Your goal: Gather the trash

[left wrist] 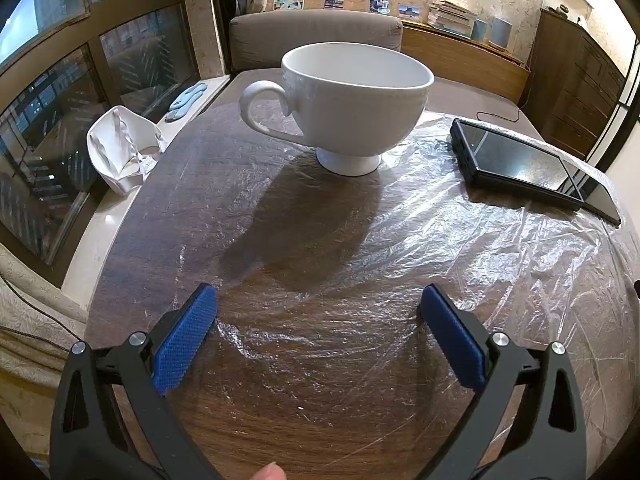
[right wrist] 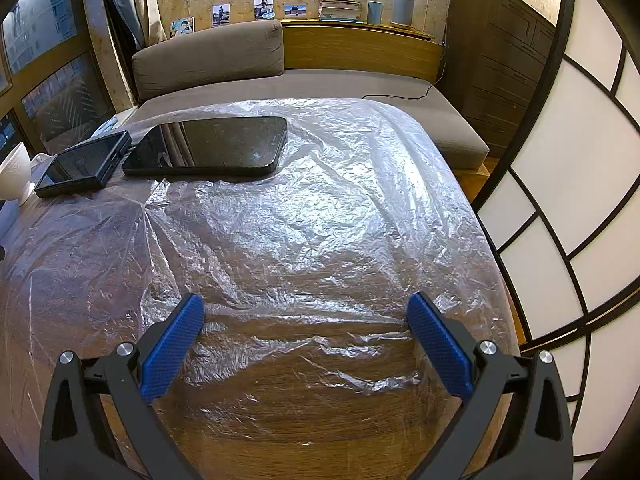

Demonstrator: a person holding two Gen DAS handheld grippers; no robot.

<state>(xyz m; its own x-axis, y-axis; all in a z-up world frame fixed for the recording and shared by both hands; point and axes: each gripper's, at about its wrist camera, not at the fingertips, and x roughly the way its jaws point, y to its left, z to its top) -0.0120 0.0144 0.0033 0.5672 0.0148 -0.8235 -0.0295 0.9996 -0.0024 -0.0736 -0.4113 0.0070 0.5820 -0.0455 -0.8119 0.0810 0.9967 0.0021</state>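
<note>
A crinkled clear plastic sheet lies spread over the round wooden table; it also shows in the left wrist view. A crumpled white face mask lies on the window ledge at the left. My left gripper is open and empty, low over the table in front of a white cup. My right gripper is open and empty, just above the near edge of the plastic sheet.
A small black device lies right of the cup; it shows in the right wrist view beside a larger black tablet, both on the plastic. A brown sofa stands behind the table. A paper screen is at the right.
</note>
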